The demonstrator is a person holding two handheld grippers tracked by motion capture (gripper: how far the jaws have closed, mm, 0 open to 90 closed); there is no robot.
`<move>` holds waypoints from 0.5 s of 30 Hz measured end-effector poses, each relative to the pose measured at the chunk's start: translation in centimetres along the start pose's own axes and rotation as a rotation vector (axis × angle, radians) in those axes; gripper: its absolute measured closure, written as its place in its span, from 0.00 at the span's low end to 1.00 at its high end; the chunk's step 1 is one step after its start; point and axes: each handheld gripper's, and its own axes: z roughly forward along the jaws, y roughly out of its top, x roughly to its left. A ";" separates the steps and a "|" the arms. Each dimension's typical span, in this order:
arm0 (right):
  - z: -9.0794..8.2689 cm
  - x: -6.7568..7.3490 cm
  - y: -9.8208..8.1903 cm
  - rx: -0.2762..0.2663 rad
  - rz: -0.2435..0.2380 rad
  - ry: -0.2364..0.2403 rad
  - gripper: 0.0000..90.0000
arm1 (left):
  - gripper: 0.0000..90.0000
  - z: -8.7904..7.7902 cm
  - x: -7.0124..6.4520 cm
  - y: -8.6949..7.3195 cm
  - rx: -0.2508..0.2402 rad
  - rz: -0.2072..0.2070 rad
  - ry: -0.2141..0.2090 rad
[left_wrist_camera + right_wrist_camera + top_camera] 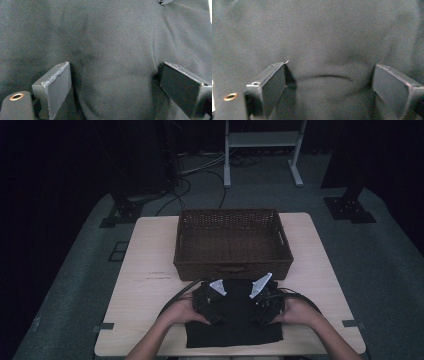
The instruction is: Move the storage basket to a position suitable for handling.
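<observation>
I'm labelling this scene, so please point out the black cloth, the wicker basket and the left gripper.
black cloth [235,332]: high view, its near bare part.
wicker basket [232,270]: high view, its front wall.
left gripper [112,82]: left gripper view, midway between its open jaws, over the cloth.

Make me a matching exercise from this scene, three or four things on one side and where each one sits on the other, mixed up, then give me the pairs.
1 wicker basket
2 black cloth
3 left gripper
4 right gripper

a on the cloth's left part
b far middle of the table
c on the cloth's right part
d table's near edge

Pairs: 1-b, 2-d, 3-a, 4-c
</observation>
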 end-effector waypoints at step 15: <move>-0.3 0.5 1.5 0.061 -0.028 0.002 0.50 | 0.33 -0.2 0.5 1.4 0.045 -0.025 0.011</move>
